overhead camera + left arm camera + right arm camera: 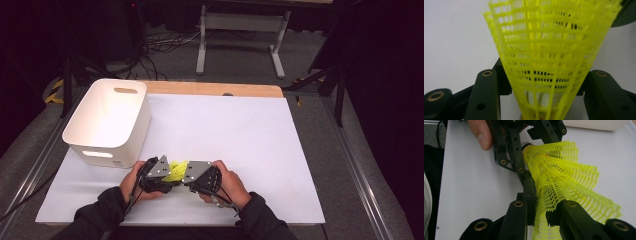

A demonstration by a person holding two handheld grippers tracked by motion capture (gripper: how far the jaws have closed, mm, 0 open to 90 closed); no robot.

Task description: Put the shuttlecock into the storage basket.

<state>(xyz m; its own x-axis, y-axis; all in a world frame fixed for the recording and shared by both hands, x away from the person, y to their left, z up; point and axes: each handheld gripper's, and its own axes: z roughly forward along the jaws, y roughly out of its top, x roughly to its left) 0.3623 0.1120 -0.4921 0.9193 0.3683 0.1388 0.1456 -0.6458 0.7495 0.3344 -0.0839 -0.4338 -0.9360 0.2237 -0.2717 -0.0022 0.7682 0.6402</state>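
A yellow plastic mesh shuttlecock (175, 171) hangs between my two grippers, near the table's front edge. My left gripper (169, 178) comes in from the left; in the left gripper view its black jaws (544, 73) flank the narrow end of the skirt (549, 55) and touch it on both sides, the white cork low between them. My right gripper (183, 175) meets it from the right. In the right gripper view its jaws (544, 203) pinch the crumpled wide rim of the shuttlecock (566, 177), with the left gripper (524, 157) at the cork end beyond.
A white plastic bin (136, 131) with handle slots stands at the back left of the white table sheet (240, 130). A person's hands (231, 181) hold both grippers. Beyond the table's wooden far edge are a desk frame and cables on the floor.
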